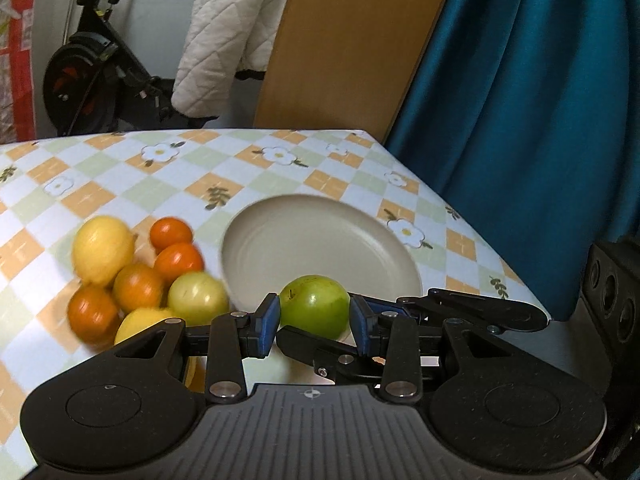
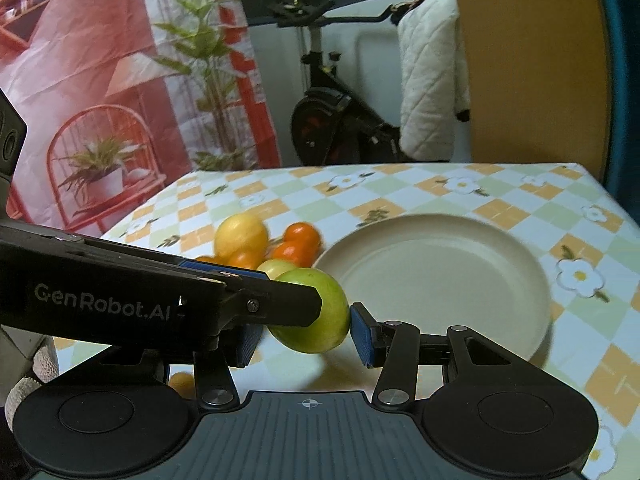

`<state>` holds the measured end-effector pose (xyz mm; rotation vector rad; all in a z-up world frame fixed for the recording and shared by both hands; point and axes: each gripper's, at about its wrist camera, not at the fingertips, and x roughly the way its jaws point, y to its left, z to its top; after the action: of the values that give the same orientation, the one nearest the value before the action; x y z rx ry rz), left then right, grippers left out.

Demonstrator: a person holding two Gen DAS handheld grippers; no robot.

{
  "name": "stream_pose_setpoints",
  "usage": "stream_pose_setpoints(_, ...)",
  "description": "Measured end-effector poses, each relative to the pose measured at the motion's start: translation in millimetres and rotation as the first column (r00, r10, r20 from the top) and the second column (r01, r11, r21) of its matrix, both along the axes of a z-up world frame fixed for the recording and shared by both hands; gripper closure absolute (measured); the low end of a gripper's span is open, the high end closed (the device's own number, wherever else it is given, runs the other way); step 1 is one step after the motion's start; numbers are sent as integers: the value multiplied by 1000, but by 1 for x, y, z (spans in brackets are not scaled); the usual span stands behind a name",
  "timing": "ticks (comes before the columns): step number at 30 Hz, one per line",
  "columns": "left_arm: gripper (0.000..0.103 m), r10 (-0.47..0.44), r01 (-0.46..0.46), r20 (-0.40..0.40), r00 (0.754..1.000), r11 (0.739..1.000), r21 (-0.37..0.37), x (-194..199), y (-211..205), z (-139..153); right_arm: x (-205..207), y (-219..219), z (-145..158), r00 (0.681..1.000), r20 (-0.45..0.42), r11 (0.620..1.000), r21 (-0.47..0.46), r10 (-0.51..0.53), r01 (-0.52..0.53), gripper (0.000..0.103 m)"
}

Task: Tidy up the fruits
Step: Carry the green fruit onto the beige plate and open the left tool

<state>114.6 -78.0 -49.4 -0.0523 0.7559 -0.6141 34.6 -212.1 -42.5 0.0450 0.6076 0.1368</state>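
A green round fruit [image 1: 314,306] hangs just over the near rim of an empty beige plate [image 1: 320,236]. My left gripper [image 1: 314,320] is shut on it, blue pads pressing its left and right sides. The right gripper's black fingers [image 1: 304,344] reach in from the right and clamp the same fruit crosswise. In the right wrist view the green fruit [image 2: 320,320] sits in my right gripper [image 2: 306,338], with the left gripper's fingers [image 2: 296,308] across its front. A pile of fruit [image 1: 138,286], yellow, orange and pale green, lies left of the plate [image 2: 440,280].
The table wears a checked flower-print cloth [image 1: 248,176]; its right edge runs close to a blue curtain [image 1: 520,120]. Behind the far edge stand a wooden board [image 1: 352,40], an exercise bike [image 1: 92,76] and a white quilted jacket [image 1: 228,28].
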Motion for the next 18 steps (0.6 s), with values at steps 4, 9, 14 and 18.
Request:
stream_pose_setpoints(4, 63, -9, 9, -1, 1000, 1000, -6, 17, -10, 0, 14, -10, -1, 1000, 12, 1000, -23, -14, 15, 59)
stream_pose_setpoints(9, 63, -7, 7, -13, 1000, 1000, 0, 37, -18, -7, 34, -21, -5, 1000, 2, 999, -20, -29, 29, 59)
stream_pose_setpoints(14, 63, 21, -20, -28, 999, 1000, 12, 57, -20, -14, 61, -28, -13, 1000, -24, 999, -30, -20, 19, 59)
stream_pose_setpoints(18, 63, 45, -44, -39, 998, 999, 24, 71, -20, -17, 79, -29, -17, 999, -35, 999, -33, -10, 8, 59)
